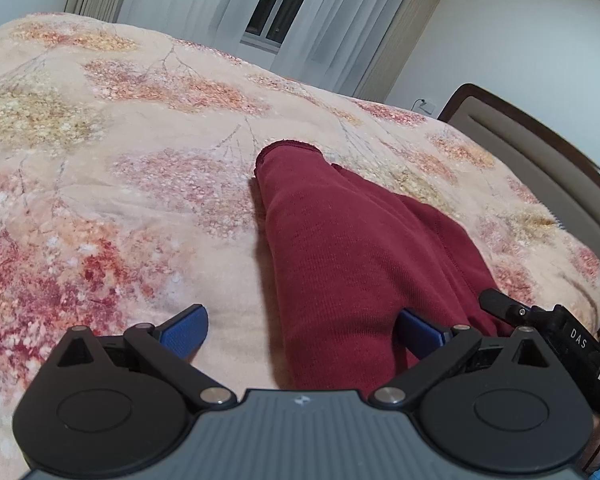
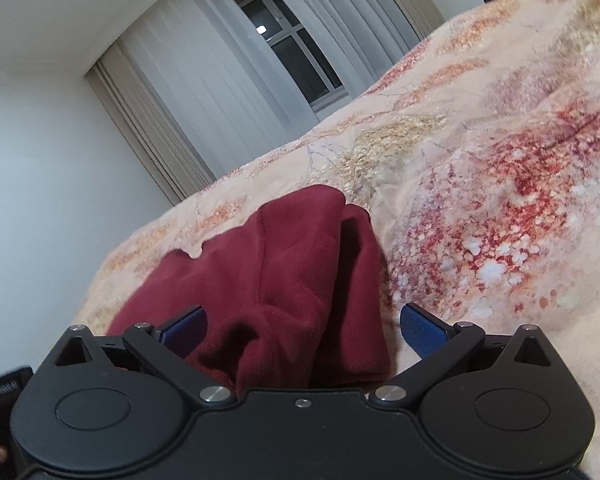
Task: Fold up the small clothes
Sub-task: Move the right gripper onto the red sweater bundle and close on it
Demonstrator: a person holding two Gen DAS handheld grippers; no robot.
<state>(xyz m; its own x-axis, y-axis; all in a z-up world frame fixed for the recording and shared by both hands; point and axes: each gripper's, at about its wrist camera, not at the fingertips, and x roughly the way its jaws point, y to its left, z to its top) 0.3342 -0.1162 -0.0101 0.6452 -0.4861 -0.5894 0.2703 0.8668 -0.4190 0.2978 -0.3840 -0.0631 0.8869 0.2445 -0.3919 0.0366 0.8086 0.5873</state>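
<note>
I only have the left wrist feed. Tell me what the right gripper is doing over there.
Observer: The right gripper is open, its jaws spread either side of a bunched end of the red garment.
Operator: Report what that end looks like.
Observer: It is rumpled, with deep folds and a seam running down it, not flat like the length you see.
Operator: Say what lies to the right of it.
Observer: Bare blanket with a big red flower print.
</note>
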